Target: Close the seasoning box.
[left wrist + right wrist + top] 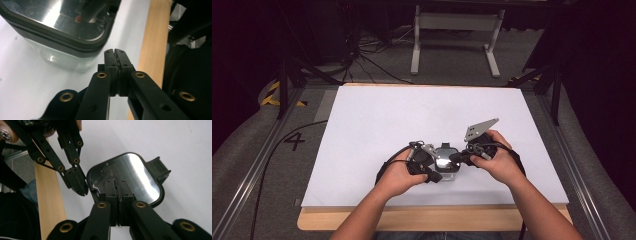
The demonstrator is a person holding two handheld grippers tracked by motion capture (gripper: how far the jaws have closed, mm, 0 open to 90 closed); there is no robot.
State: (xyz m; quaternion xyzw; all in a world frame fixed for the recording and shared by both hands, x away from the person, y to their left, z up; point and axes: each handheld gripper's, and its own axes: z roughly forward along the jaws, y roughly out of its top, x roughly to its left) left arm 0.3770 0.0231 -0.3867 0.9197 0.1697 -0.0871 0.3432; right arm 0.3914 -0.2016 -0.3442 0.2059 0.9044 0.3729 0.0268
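Left tool (115,53): jaws pressed together, nothing between them. Tips sit just beside the near corner of the box (62,57), below the lid's rim, apart from it by a sliver of table (30,85).

Right tool (117,183): jaws also pressed together, empty. Tips hang over the lid (130,175); contact with the shiny top cannot be told.

Box is clear-walled with a dark-rimmed, mirror-topped lid, standing upright on the white table near the front edge, between the two hands. A latch tab (158,170) juts from the lid's far side as the right tool sees it.

From above: left tool (432,176) meets the box (446,162) from its left, right tool (456,159) from its right. Both are equally near. Judgement: the lid's edges and latch are the target; either tool must spread first.
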